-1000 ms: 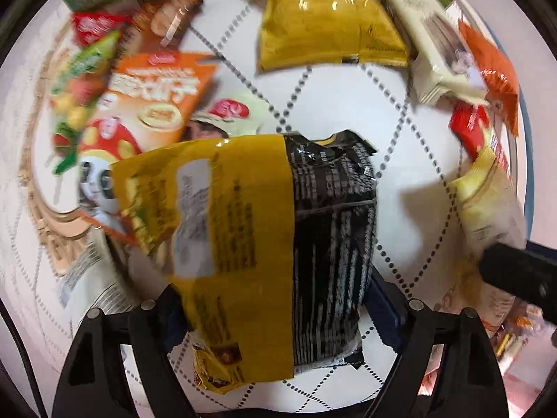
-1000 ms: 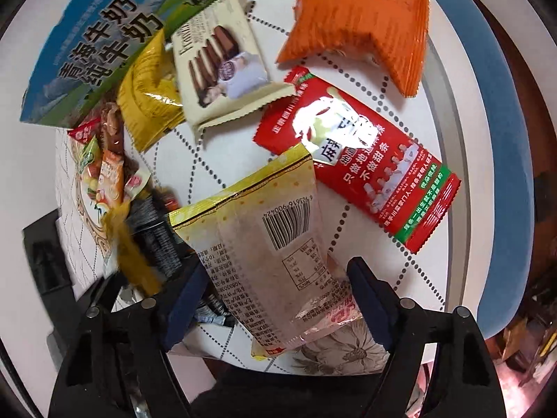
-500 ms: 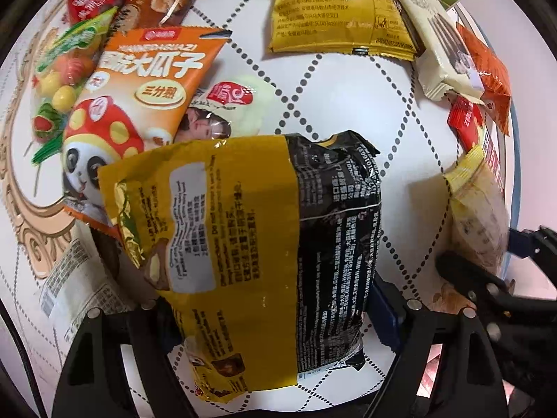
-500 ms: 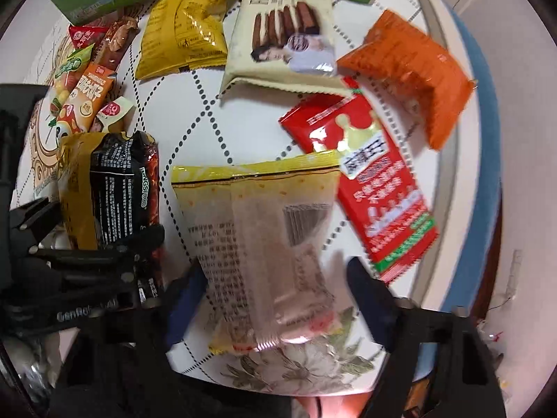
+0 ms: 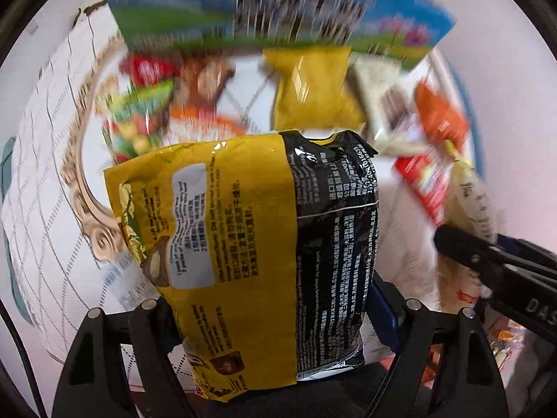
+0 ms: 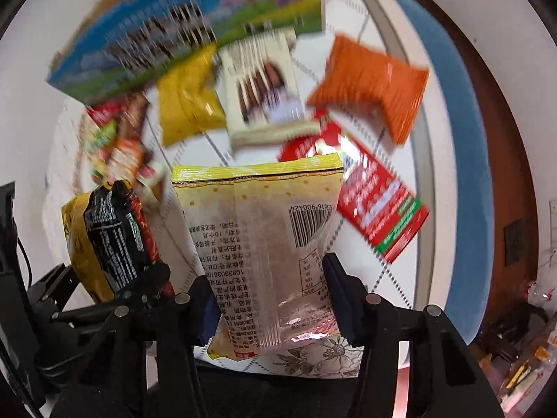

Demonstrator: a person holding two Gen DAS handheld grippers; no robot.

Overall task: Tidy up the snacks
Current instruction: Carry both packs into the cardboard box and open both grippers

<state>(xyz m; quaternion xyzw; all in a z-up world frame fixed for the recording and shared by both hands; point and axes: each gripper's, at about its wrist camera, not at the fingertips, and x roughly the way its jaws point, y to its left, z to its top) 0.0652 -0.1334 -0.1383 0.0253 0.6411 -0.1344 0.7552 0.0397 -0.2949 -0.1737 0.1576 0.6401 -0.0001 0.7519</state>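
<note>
— Starting with the left wrist view: what can you make out?
— The left gripper (image 5: 275, 310) is clamped on a yellow-and-black bag (image 5: 250, 244), which hangs clear of the table (image 5: 45, 160). That bag fills the middle and hides both pads and much of the tabletop. Behind it everything is smeared: a blue-green box (image 5: 271, 10) at the top, a yellow pack (image 5: 313, 90) and an orange pack (image 5: 442, 118) just below. Print on them is unreadable.
— And the right edge?
— A black finger of the right gripper (image 5: 494, 261) pokes in, cut off by the frame, with a pale bag (image 5: 470, 191) only partly seen.
— Now the right wrist view.
— There the right gripper (image 6: 271, 299) has just been closing and now pinches the pale bag (image 6: 261, 244), barcode side up, above the table. A red pack (image 6: 376, 202) lies behind it, partly covered. The yellow-and-black bag (image 6: 108, 237) shows at left, its lower end hidden by black fingers. The box (image 6: 188, 28) and a cream pack (image 6: 264, 97) are blurred.
</note>
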